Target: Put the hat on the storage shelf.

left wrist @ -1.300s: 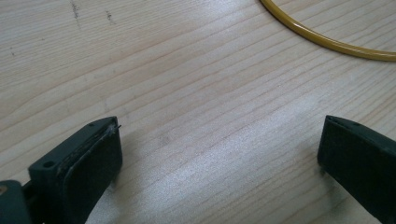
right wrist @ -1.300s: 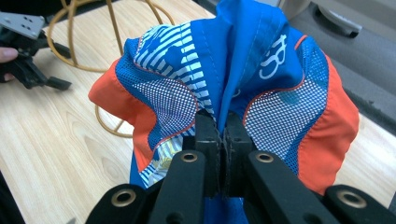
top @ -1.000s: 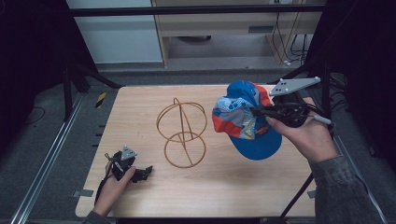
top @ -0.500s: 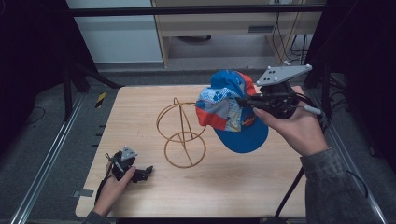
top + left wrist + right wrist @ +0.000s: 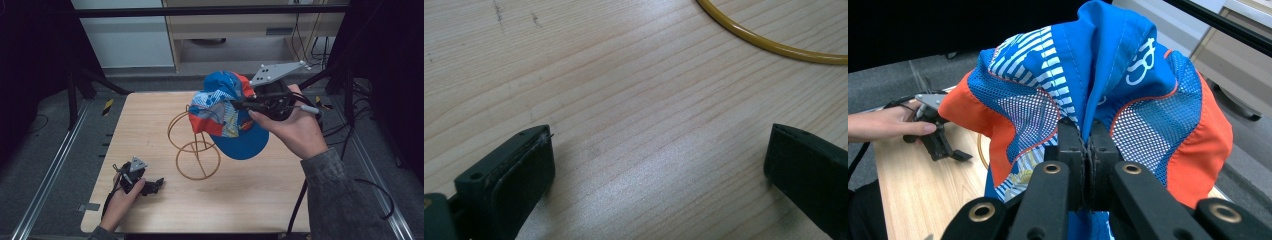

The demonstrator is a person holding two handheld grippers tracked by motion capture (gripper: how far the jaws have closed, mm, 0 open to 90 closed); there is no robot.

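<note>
Blue cap (image 5: 227, 120) with orange panels, white stripes; yellow wire stand (image 5: 192, 145).

**Wooden table, two things resting on it**

A pale wooden table (image 5: 250, 200) carries a yellow wire stand (image 5: 196, 150) near its middle. The left gripper (image 5: 150, 186) rests on the near left part, jaws spread apart, held by a hand (image 5: 117, 205).

One cap (image 5: 227, 120), one wire stand (image 5: 192, 145), two hand-held grippers: left (image 5: 156, 184), right (image 5: 239, 105).
</note>
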